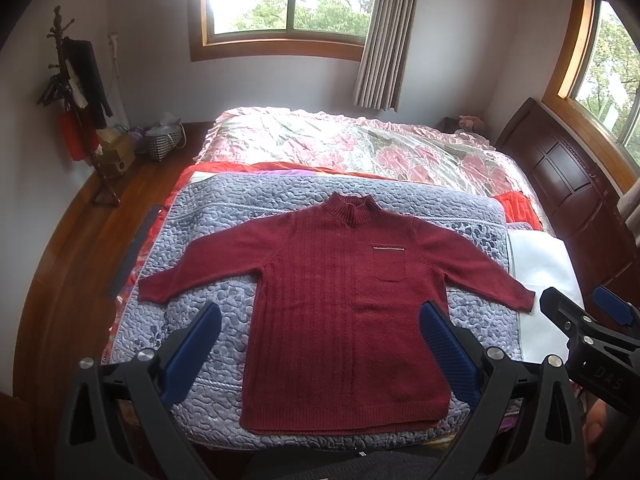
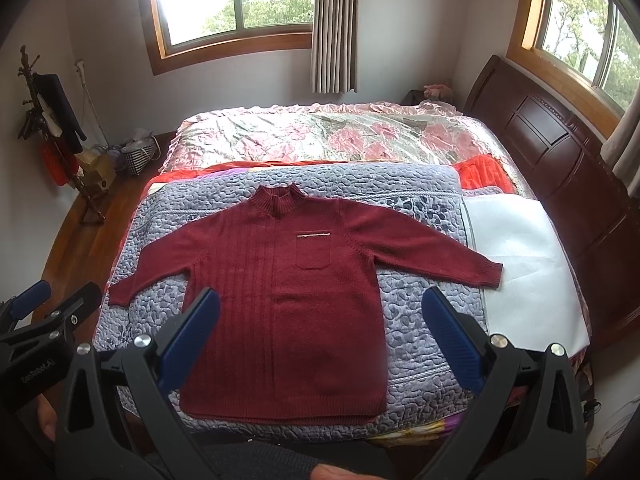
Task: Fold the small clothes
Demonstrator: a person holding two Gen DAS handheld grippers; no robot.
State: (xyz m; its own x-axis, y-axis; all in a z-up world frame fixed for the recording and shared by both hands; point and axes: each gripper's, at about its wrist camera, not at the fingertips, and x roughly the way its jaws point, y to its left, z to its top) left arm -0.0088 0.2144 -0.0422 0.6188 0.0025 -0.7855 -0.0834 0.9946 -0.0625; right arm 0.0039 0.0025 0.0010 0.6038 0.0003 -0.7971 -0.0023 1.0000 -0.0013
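Both hand-held grippers, left (image 1: 320,344) and right (image 2: 320,336), hover spread apart above a flat red sweater (image 1: 340,300) on the bed (image 1: 400,148).

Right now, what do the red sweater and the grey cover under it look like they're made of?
The red sweater looks like matte knitted yarn, probably wool or acrylic: ribbed collar and hem, vertical ribs down the front. The grey quilted cover seems soft, stitched, padded fabric with a pebbled, puffy surface; the fibre can't be told.

Big bed (image 1: 532,208) with a dark headboard: floral cover (image 1: 360,148) on the far half, grey quilt (image 1: 224,216) near, red sweater (image 1: 340,304) flat on it, white sheet (image 1: 544,276) beside.
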